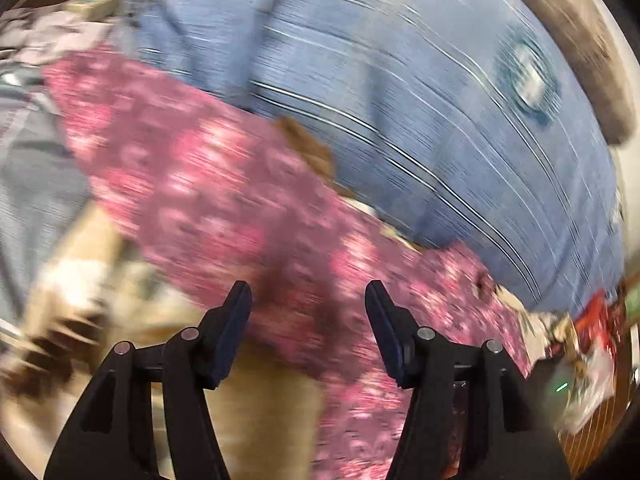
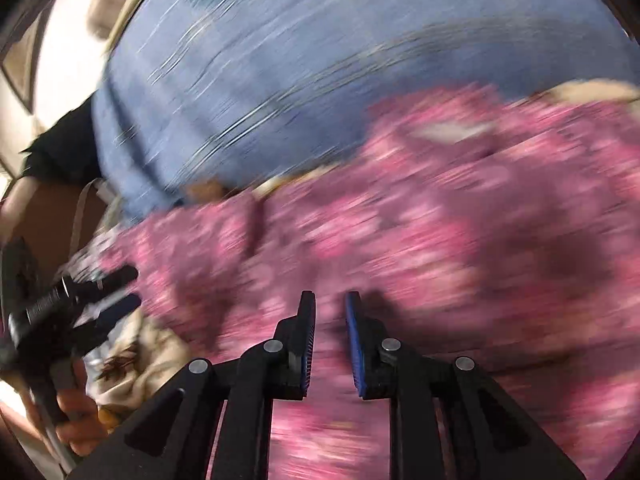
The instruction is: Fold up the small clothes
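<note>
Pink, floral-patterned cloth fills the space just ahead of both tongs, badly smeared by blur in both views. Left gripper (image 1: 308,292): jaws spread wide, nothing between them; the pink garment (image 1: 224,200) passes under and beyond the tips, running from upper left to lower right. Below-left of these tongs, a beige patterned cloth (image 1: 80,292), partly under the pink one. Right gripper (image 2: 330,300): jaws drawn near together with a narrow gap showing, gripping nothing that I can make out; the pink garment (image 2: 440,240) spreads beneath and past its tips, mostly to the right. Off to its left, the other tongs, held in a hand (image 2: 76,420), sit at the garment's left edge beside the beige cloth (image 2: 140,360). Farther out from both tongs, a blue bedsheet (image 1: 400,100) with thin pale stripes lies behind the garment. Edges and folds of the garment too blurred to read.
</note>
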